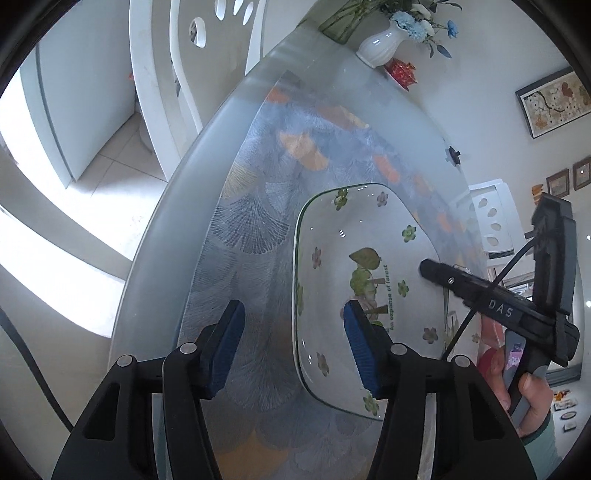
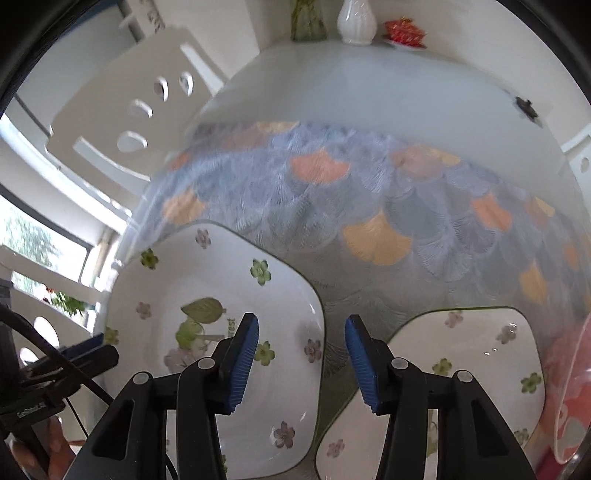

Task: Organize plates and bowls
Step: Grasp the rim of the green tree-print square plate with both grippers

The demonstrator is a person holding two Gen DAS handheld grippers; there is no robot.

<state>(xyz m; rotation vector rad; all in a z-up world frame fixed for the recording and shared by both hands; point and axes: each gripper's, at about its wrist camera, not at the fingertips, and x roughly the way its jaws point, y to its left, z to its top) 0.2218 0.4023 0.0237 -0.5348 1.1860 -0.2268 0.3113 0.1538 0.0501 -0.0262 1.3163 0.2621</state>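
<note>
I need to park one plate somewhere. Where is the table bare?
Free: the patterned mat beyond both plates, up to the vase, and the mat left of the left plate. Crowded: the near edge, where the right plate leaves only a narrow gap.

Second plate (image 2: 476, 376) — cut off below — tablecloth (image 2: 369, 184) blurred.
</note>
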